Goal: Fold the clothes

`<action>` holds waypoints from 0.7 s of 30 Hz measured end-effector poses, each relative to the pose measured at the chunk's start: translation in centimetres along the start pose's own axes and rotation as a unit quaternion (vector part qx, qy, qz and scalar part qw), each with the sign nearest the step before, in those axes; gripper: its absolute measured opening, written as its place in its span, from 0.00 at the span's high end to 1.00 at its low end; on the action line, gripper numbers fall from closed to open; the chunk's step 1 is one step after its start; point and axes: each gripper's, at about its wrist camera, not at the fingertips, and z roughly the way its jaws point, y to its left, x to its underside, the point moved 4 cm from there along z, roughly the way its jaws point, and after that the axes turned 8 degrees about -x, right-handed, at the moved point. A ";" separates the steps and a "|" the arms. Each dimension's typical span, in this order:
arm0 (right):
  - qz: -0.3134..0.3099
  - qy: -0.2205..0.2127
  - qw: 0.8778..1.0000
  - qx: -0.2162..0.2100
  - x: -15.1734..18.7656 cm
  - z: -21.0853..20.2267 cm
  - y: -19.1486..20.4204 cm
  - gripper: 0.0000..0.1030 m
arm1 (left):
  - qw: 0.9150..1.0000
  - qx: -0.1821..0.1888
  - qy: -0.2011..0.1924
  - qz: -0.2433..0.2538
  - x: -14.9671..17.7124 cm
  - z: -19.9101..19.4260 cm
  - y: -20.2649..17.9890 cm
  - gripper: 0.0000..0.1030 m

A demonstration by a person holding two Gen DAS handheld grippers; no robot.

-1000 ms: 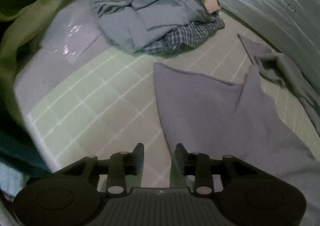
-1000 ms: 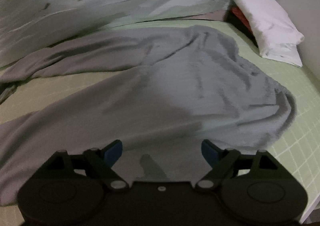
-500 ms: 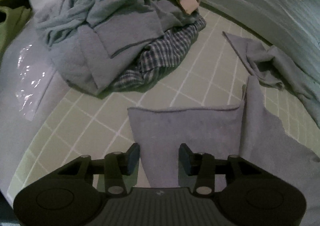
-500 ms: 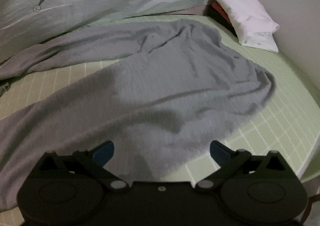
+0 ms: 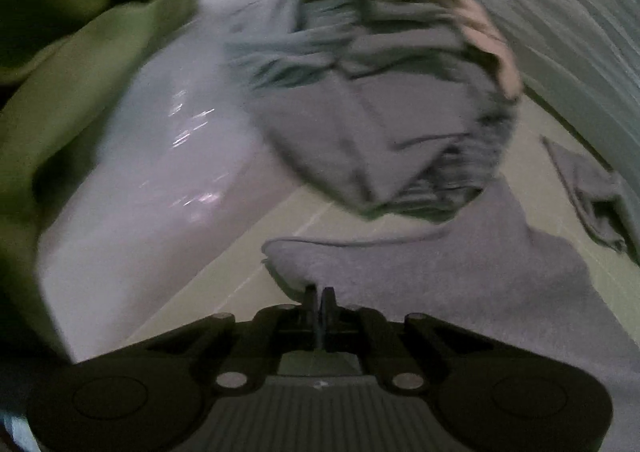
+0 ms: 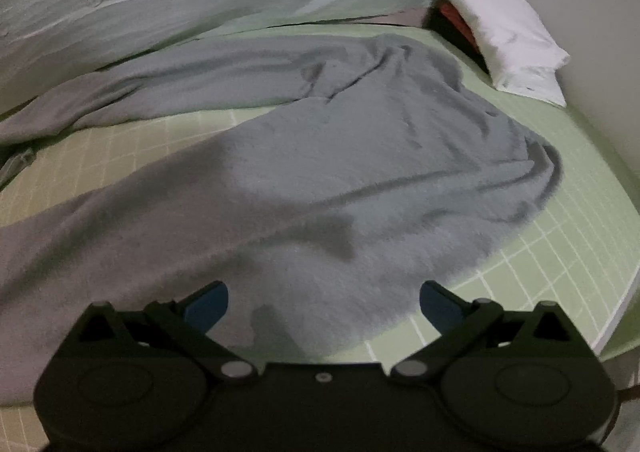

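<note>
Left wrist view: left gripper [image 5: 319, 298] clenched on grey garment [image 5: 460, 264] hem; right gripper [image 6: 324, 302] spread wide above it.

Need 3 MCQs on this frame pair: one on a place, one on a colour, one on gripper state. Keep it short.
1. Where is the white pillow?
A. far right corner of the bed
B. on the clothes pile
C. under the grey garment

2. What colour are the right gripper pads?
A. red
B. blue
C. white

3. How does the left gripper stand?
A. wide open above the sheet
B. shut on the edge of the grey garment
C. holding the checked shirt

Key: 1 A, the pillow lies by the wall at the far right. 2 B, both pads show blue. 3 B, the jaws have just closed, pinching the garment's edge.
</note>
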 end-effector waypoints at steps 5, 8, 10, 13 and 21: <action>-0.002 -0.001 1.000 -0.014 -0.3 0.1 -0.4 0.00 | 1.000 -0.023 0.008 -0.004 1.5 -0.5 0.3 0.83; 0.013 -0.014 1.000 -0.020 -0.5 -0.3 -1.9 0.00 | 1.000 -0.019 0.004 -0.005 2.0 -1.6 -0.2 0.66; 0.026 -0.026 0.999 -0.021 -0.6 -0.6 -3.3 0.00 | 1.000 -0.020 -0.005 -0.004 2.4 -2.5 -1.1 0.60; 0.057 -0.051 0.997 -0.012 -0.4 -1.0 -6.4 0.00 | 1.000 -0.015 -0.020 0.007 3.3 -4.1 -3.1 0.55; 0.133 -0.071 0.989 -0.007 -2.2 2.3 -19.9 0.00 | 0.998 -0.012 -0.057 0.039 9.9 -10.2 -10.3 0.42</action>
